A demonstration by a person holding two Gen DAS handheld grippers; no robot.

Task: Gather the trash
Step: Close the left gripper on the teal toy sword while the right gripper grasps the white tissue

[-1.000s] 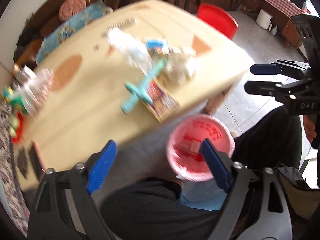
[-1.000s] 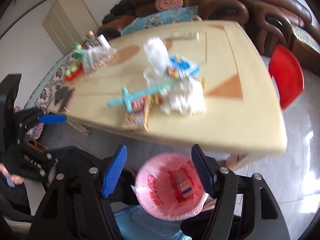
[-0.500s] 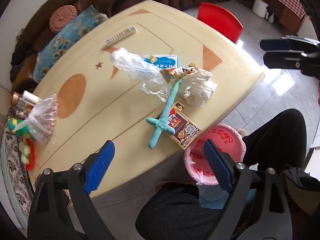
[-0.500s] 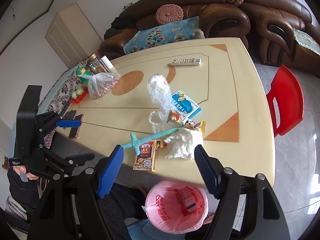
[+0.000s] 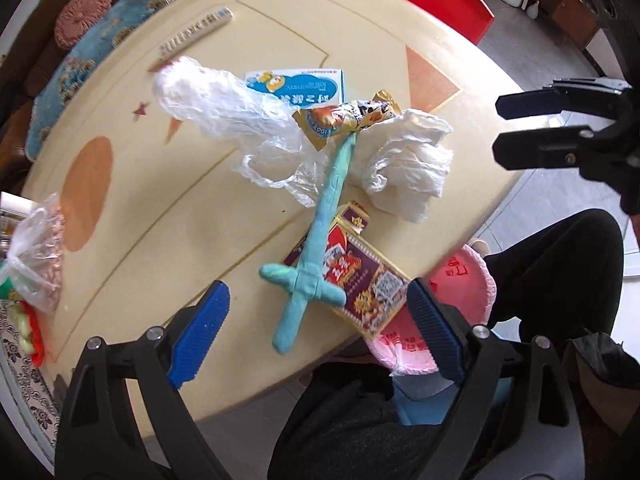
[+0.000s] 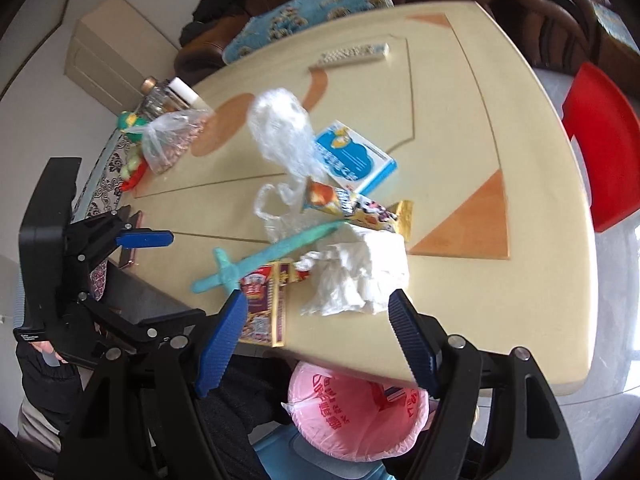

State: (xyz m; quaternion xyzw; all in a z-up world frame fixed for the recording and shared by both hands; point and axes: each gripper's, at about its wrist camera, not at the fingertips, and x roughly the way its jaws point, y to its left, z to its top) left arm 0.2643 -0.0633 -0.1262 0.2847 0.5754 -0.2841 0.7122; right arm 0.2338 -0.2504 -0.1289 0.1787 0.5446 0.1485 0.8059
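Observation:
Trash lies on the cream table [image 5: 168, 216]: a clear plastic bag [image 5: 216, 96] [image 6: 280, 128], a gold snack wrapper [image 5: 340, 116] [image 6: 352, 204], crumpled white tissue [image 5: 408, 164] [image 6: 356, 276], a red and gold flat packet [image 5: 356, 280] [image 6: 264, 304] at the near edge, and a blue box [image 5: 300, 86] [image 6: 352, 156]. A teal toy sword [image 5: 316, 248] [image 6: 256, 260] lies across them. A pink-lined bin [image 5: 432, 320] [image 6: 356, 412] stands below the table edge. My left gripper [image 5: 316, 332] is open above the sword hilt and packet. My right gripper [image 6: 320, 344] is open near the tissue.
A remote [image 5: 192, 32] [image 6: 352, 54] lies at the far side. A bag of snacks [image 5: 36, 256] [image 6: 168, 140], bottles and toys sit at the left end. A red chair [image 5: 436, 0] [image 6: 604, 144] and brown sofas stand beyond. A person's dark legs [image 5: 560, 280] are by the bin.
Both grippers have moved in closer over the table toward the trash pile, away from the bin. Both stay open and empty.

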